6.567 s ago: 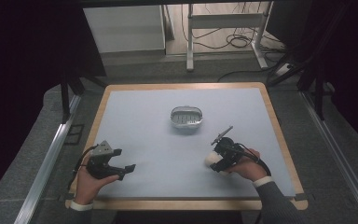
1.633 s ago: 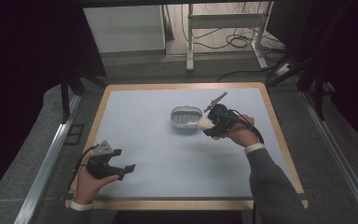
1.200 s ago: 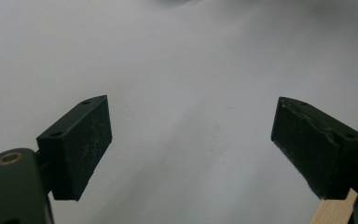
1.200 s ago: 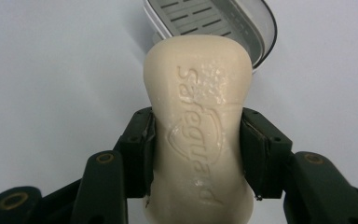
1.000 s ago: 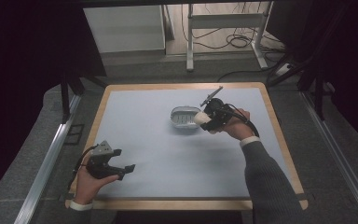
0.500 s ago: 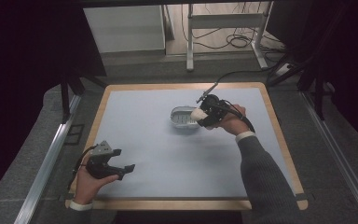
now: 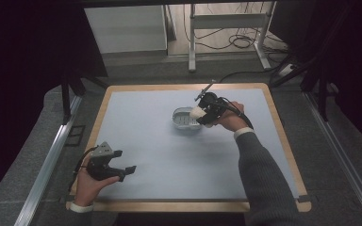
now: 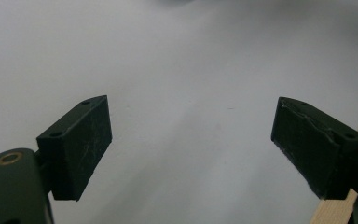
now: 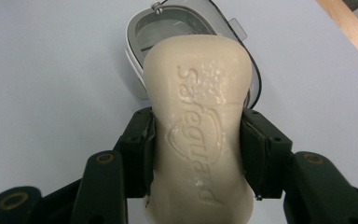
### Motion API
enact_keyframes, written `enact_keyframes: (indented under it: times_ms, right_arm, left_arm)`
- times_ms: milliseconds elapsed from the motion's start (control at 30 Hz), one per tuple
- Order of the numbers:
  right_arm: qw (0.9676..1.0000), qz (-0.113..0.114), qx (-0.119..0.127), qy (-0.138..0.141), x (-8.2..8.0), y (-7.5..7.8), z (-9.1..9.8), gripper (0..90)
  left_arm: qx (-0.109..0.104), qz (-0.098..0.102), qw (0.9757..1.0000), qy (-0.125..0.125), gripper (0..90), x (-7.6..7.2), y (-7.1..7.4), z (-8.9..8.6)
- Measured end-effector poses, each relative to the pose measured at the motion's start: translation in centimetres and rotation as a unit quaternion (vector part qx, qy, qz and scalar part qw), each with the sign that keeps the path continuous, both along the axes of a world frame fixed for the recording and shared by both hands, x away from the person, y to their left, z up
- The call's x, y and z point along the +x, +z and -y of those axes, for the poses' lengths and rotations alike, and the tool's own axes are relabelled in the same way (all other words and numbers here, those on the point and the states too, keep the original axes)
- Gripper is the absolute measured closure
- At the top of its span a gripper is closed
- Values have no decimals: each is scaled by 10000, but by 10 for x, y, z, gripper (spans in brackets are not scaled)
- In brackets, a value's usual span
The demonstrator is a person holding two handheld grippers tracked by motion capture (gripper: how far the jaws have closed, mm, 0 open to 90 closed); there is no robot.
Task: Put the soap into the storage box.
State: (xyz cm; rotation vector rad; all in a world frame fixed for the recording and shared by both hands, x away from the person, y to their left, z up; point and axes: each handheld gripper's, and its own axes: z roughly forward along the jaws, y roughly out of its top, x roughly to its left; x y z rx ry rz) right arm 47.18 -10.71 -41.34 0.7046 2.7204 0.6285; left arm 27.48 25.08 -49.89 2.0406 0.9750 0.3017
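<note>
Can't really see inside the soap dish [image 9: 144, 37] with the soap bar [image 9: 198, 126] blocking it, bar's bottom end cropped off.

The right gripper [image 7: 202, 114], on an outstretched sleeved arm toward 1 o'clock, has its fingers [image 9: 140, 149] clamped on a soap bar [image 9: 198, 135]. The left gripper [image 7: 122, 172] rests at 8 o'clock, fingers [image 8: 77, 144] spread wide.

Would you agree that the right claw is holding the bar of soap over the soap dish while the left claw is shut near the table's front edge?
Not quite: the left claw is open, its jaws wide apart over the bare table, as the left gripper view shows. The rest stands: the right claw holds the bar of soap over the soap dish.
</note>
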Motion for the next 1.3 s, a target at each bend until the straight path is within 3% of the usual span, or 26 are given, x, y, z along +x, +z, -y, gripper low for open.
enact_keyframes:
  times_ms: [733, 1300]
  right_arm:
    - [9997, -96, -126, 172, 21, -12, -15, 492]
    - [9976, -6, -336, 605, 41, -29, -39, 491]
  left_arm:
    - [4, -3, 10000, -7, 128, 0, 0, -1]
    - [-31, -15, 10000, -11, 128, 1, -1, -2]
